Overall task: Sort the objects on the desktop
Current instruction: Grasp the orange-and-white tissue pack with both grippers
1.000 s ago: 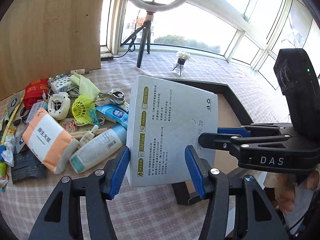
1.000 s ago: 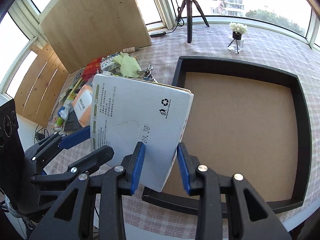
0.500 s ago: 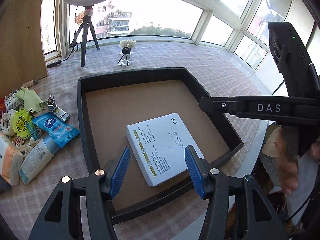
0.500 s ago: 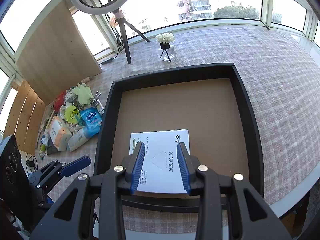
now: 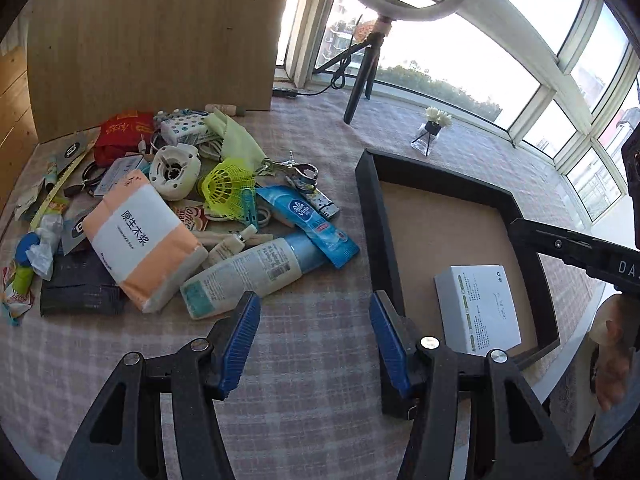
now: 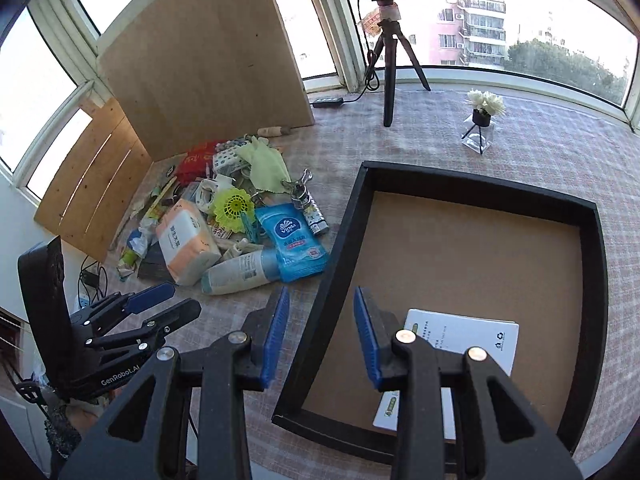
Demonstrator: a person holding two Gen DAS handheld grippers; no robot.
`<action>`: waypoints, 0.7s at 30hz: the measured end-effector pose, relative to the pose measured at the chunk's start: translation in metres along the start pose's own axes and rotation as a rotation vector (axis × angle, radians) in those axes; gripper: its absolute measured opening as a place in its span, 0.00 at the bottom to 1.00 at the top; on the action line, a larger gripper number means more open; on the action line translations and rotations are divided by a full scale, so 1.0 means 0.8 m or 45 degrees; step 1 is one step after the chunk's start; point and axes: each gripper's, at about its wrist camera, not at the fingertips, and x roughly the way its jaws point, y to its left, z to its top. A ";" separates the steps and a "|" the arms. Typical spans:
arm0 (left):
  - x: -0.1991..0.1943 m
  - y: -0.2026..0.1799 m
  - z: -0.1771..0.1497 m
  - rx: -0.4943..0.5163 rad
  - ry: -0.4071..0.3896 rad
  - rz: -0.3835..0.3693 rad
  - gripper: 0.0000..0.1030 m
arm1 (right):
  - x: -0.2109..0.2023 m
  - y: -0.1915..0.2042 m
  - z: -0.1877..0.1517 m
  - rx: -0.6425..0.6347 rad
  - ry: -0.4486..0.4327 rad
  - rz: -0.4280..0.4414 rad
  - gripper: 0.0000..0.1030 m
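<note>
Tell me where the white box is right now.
The white box lies flat inside the black tray, near its front edge, right of the clutter pile in both views.

White box (image 5: 478, 310) flat in black tray (image 5: 376, 216), left tongs (image 5: 314, 338) empty, agape

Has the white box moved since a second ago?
Yes. It was held up between both grippers beside the pile; now the white box lies flat inside the black tray, near its front edge.

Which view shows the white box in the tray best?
The left wrist view: the white box lies unobstructed in the tray, its whole top face visible. In the right wrist view the right gripper covers part of it.
</note>
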 end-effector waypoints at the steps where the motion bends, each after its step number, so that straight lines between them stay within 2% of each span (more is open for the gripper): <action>1: -0.003 0.017 0.001 -0.039 -0.004 0.020 0.52 | 0.009 0.014 0.007 -0.035 0.009 0.017 0.32; 5: -0.014 0.083 0.002 -0.189 -0.017 0.078 0.52 | 0.047 0.070 0.034 -0.158 0.064 0.090 0.32; 11: -0.014 0.153 -0.002 -0.347 -0.022 0.137 0.52 | 0.119 0.146 0.061 -0.326 0.181 0.159 0.32; 15: -0.005 0.175 -0.005 -0.404 -0.004 0.129 0.52 | 0.162 0.188 0.067 -0.431 0.246 0.159 0.32; 21: 0.018 0.185 0.001 -0.429 0.020 0.106 0.52 | 0.209 0.224 0.078 -0.533 0.320 0.161 0.32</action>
